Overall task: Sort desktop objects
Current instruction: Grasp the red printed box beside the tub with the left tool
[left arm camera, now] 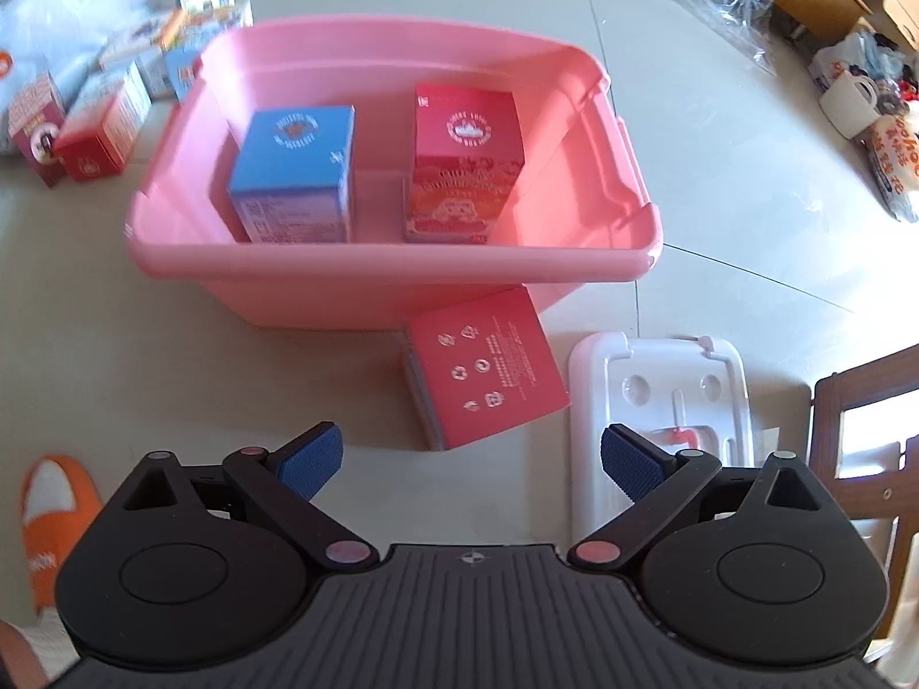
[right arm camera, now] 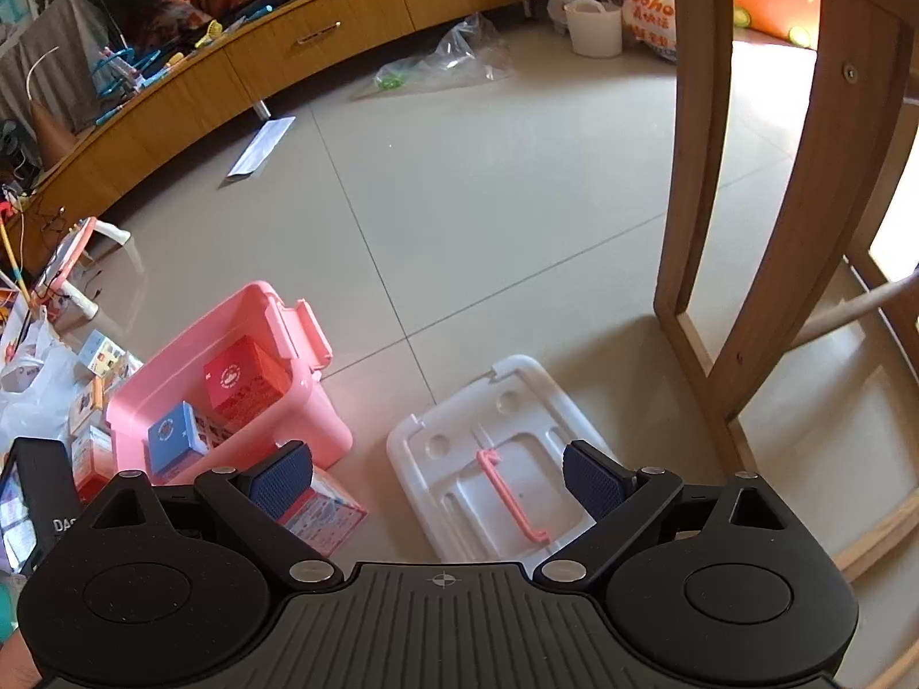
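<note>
Two open grippers over a floor with a pink bin and small boxes.

The left gripper (left arm camera: 471, 462) has its jaws spread wide and holds nothing. Just past its jaws a red box (left arm camera: 488, 364) lies flat on the floor, touching the front of the pink bin (left arm camera: 396, 278). Farther ahead, inside the bin, a blue box (left arm camera: 296, 172) stands on the left and a second red box (left arm camera: 468, 163) stands on the right, a little apart. More small boxes (left arm camera: 103, 115) sit in a pile far off to the left. The right gripper (right arm camera: 439, 485) is wide open too and holds nothing. The white lid (right arm camera: 494, 459) with a pink handle (right arm camera: 514, 496) lies between its jaws, lower down on the floor. The pink bin (right arm camera: 321, 425) is off to its left.
</note>
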The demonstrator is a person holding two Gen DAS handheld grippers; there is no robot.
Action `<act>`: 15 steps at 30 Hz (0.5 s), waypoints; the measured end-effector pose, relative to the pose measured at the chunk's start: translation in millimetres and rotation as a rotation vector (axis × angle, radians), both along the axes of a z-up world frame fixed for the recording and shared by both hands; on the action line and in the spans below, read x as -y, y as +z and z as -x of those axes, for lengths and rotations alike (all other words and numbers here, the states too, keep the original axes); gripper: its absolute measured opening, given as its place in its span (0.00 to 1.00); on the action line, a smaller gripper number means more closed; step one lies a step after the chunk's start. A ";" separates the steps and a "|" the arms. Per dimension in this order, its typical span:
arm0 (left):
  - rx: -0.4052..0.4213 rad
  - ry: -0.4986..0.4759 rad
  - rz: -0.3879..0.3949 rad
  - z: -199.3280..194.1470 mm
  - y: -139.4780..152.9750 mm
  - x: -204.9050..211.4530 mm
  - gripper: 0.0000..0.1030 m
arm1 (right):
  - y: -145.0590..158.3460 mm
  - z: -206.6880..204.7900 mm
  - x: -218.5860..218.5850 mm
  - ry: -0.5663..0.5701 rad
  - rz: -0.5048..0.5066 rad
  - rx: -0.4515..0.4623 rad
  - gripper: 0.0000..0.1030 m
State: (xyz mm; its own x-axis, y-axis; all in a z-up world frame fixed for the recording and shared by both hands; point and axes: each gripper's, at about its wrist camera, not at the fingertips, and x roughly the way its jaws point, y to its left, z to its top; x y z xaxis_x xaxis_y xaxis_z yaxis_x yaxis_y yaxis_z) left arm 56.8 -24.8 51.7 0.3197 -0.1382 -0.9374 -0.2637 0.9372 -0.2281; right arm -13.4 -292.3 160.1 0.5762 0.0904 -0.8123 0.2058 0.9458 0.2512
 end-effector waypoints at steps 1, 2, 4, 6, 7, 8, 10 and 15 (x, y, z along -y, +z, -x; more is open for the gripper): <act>-0.010 0.011 0.003 -3.6 -3.7 1.1 0.96 | 2.8 -0.9 0.4 0.006 0.009 0.011 0.90; -0.020 0.017 -0.001 -7.4 -7.5 2.5 0.96 | 5.2 -3.6 0.9 0.011 0.009 0.018 0.90; -0.037 0.026 -0.011 -14.3 -14.8 5.0 0.96 | 5.7 -7.7 0.8 0.019 -0.004 0.023 0.90; -0.047 0.047 -0.010 -18.5 -20.9 6.2 0.96 | 7.6 -12.2 3.1 0.020 -0.022 0.020 0.91; -0.050 0.053 -0.003 -20.1 -23.4 6.7 0.96 | 7.9 -13.9 4.0 0.016 -0.023 0.022 0.90; -0.050 0.058 0.008 -21.4 -25.7 6.9 0.96 | 8.1 -15.5 4.9 0.013 -0.023 0.024 0.91; -0.048 0.067 0.026 -24.7 -30.3 7.4 0.96 | 8.3 -18.5 6.6 0.005 -0.023 0.028 0.91; -0.072 0.100 0.049 -33.3 -43.1 8.8 0.96 | 5.1 -22.4 9.6 0.001 -0.034 0.027 0.91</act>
